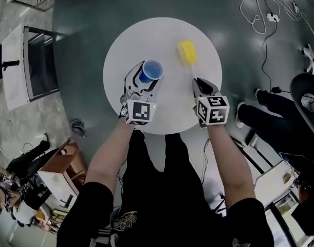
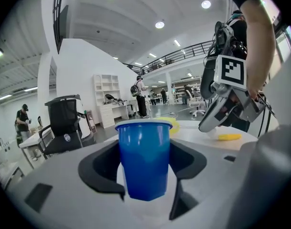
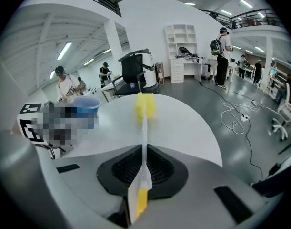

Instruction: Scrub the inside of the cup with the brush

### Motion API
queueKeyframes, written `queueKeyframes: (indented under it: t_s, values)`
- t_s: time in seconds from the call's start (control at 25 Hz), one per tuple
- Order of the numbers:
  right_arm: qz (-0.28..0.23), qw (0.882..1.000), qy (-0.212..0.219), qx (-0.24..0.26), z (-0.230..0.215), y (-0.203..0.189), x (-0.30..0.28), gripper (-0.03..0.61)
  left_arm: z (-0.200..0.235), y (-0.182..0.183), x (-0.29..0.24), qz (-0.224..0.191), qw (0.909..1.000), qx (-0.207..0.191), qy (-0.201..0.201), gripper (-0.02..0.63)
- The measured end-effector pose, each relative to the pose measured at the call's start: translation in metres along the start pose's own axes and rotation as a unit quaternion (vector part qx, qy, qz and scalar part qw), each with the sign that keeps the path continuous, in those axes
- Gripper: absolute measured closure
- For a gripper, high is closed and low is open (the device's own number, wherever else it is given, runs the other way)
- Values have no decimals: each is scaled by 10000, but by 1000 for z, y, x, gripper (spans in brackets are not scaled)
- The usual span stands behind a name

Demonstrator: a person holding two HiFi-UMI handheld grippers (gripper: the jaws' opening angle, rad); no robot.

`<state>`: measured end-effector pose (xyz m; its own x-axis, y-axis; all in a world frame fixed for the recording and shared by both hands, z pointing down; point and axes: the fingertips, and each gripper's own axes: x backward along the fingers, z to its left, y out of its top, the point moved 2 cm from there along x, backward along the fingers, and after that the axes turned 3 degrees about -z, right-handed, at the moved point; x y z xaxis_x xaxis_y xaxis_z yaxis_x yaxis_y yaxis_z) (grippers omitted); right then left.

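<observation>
A blue cup [image 1: 151, 71] stands upright on the round white table [image 1: 141, 35], its mouth facing up. My left gripper [image 1: 147, 80] is shut on it, and in the left gripper view the dark pads [image 2: 100, 163] press against both sides of the cup [image 2: 144, 159]. The brush has a thin white handle [image 3: 144, 137] and a yellow sponge head [image 3: 145, 105]. My right gripper [image 1: 199, 82] is shut on the handle, so the brush points away from me. Its head [image 1: 187, 51] lies at the table to the right of the cup, apart from it.
White cables and a power strip [image 1: 272, 17] lie on the dark floor at the upper right. A black office chair [image 3: 135, 70] stands beyond the table. A low cabinet [image 1: 31, 66] is at the left, and several people stand in the background.
</observation>
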<state>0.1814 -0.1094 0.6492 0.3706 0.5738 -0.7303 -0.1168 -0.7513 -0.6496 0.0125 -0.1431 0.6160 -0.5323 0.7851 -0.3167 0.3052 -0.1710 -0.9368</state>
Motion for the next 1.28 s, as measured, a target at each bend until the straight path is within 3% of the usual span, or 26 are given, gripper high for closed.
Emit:
queueKeyframes:
  t_s: [0.52,0.64,0.88,1.04,1.28]
  values:
    - [118,9997,199,110,3,-5,-6,531,-4,-10,0,74,10000,55,-37,322]
    - [94,9995,277,137,6,-4,-3,450,-5,-9,0,53,10000,54,-40,323]
    - [-554,9981,209,161,14,26,22,442,-5,-9,2,28,10000,31,-51,322]
    - [-803,9920,954,-192,52,54,20,443,-3,-5,5,-30,10000,-3,-79,324]
    - [-398,9668,2190,-1256,104,68,-11,445,-8,4,16,-135,9994,-261,-193,324]
